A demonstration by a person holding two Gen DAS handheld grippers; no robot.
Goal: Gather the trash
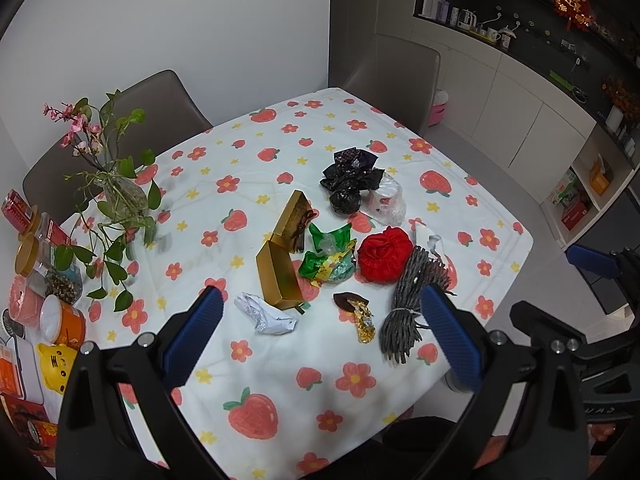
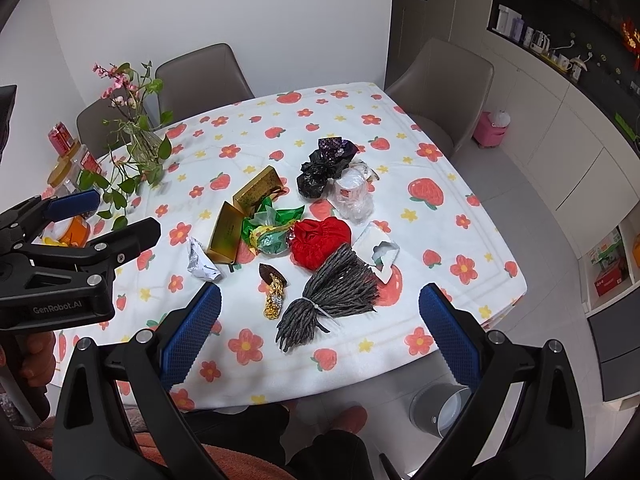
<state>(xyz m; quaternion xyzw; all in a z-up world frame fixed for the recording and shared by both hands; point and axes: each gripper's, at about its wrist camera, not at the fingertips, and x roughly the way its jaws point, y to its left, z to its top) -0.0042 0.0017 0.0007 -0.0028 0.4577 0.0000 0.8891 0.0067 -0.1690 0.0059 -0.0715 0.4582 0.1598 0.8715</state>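
Trash (image 1: pixel 332 256) lies crumpled on the table (image 1: pixel 400 360) ahead of both grippers; left gripper (image 1: pixel 324 336) and right gripper (image 2: pixel 320 336) gape wide, empty.

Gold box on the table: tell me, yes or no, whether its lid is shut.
No. The gold box lies open, its lid tipped back and the inside showing.

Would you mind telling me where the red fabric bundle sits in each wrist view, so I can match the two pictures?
Left wrist view: the red fabric bundle lies right of centre, between the green wrapper and the grey cord bundle.
Right wrist view: it lies just below centre, again between the green wrapper and the grey cord bundle.
Shared landmark: the open gold box, left of the wrapper in both.
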